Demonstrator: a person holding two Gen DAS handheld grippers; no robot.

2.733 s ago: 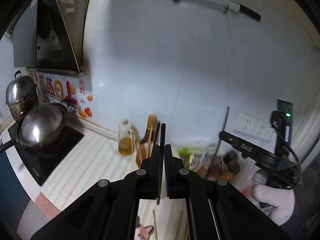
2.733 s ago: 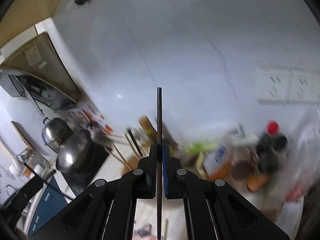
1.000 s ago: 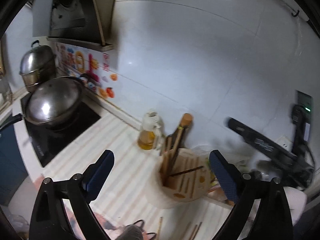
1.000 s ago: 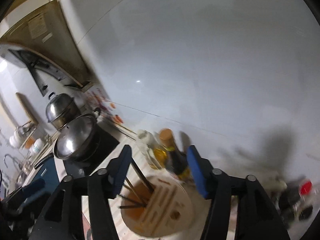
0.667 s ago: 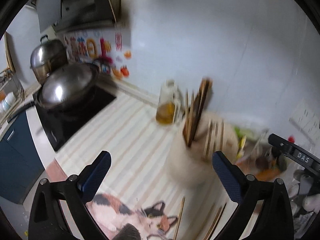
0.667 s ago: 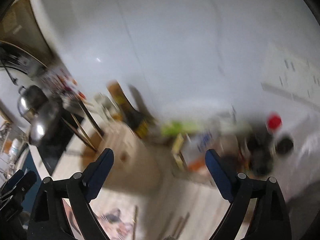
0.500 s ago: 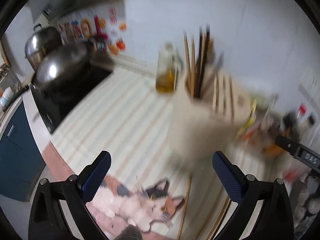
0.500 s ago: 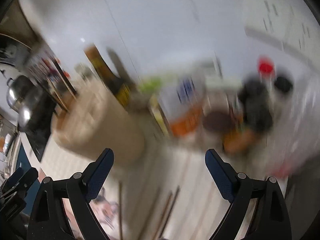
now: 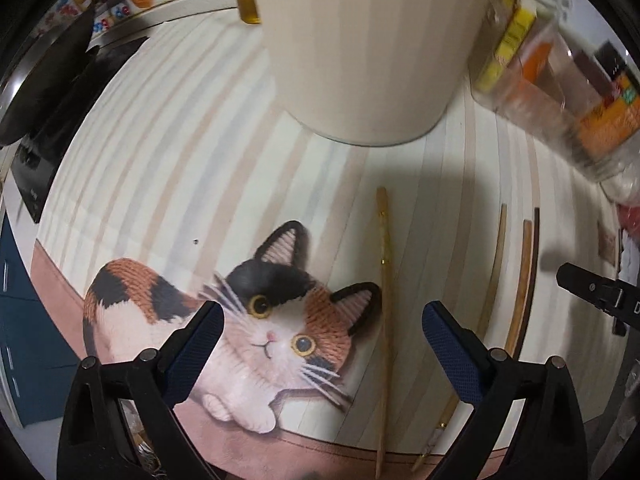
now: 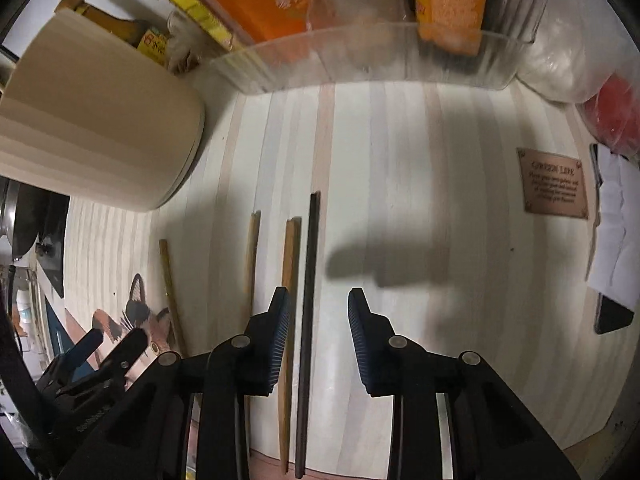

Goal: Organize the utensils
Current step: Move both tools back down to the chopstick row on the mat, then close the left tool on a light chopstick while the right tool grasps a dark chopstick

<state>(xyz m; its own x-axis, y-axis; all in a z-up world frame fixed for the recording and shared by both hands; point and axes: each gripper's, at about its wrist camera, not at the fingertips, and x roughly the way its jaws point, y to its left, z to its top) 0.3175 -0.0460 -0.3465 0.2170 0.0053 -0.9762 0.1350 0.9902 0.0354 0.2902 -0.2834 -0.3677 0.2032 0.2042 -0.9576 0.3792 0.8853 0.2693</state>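
A striped mat point(image 9: 168, 152) covers the counter, printed with a calico cat point(image 9: 256, 320) near its pink edge and a small brown label point(image 10: 554, 184) towards the other side. Behind it stands a clear bin point(image 10: 360, 60) packed with orange packets point(image 10: 276, 4) and a yellow box point(image 10: 200, 12). A bottle of oil point(image 9: 246, 4) sits by the wall, and a dark sauce bottle point(image 10: 116, 26) close by. At the far end a black hob point(image 9: 44, 156) carries a wok point(image 9: 40, 92). Something red point(image 10: 616, 112), a plastic bag point(image 10: 560, 68) and white paper point(image 10: 612, 220) crowd the other end.
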